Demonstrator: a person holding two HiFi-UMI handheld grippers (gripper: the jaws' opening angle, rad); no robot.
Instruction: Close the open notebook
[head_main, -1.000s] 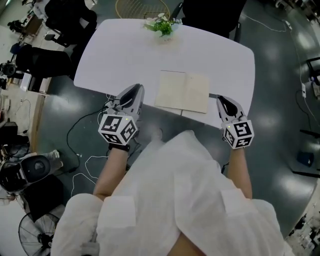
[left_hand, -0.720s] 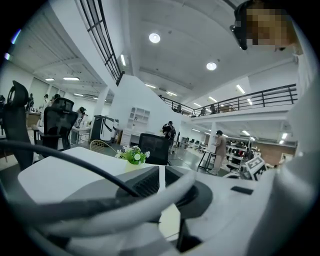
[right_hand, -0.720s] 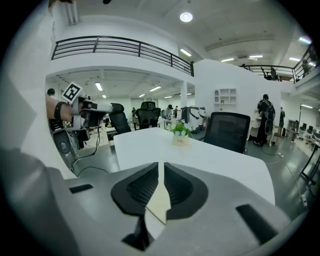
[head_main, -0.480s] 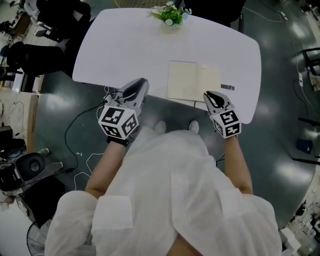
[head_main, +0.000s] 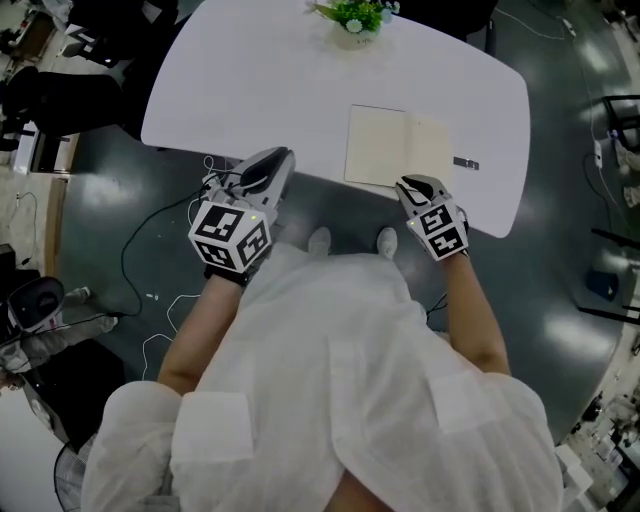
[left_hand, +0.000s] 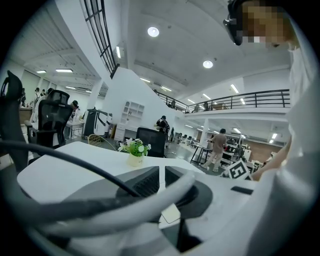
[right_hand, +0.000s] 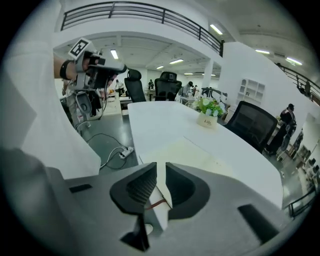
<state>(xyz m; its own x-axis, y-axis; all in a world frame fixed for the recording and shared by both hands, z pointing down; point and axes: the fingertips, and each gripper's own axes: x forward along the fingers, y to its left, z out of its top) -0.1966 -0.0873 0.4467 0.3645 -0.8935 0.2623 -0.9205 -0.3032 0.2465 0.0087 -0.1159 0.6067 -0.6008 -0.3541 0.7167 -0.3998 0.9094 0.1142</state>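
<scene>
Right gripper (head_main: 413, 185), jaws opening with nothing pinched, should catch the notebook's (head_main: 395, 148) lower-right page edge and fold leftward; left gripper (head_main: 279, 160) hangs slightly parted, empty.

Table (head_main: 250, 90): the open notebook (head_main: 395, 148) lies flat on it, right of centre, close to the near edge. A small flat item (head_main: 466, 163) lies just right of the notebook. The potted plant (head_main: 352, 18) stands at the far edge, behind the notebook. Cables (head_main: 150, 250) lie on the floor, left of the table's near edge.
</scene>
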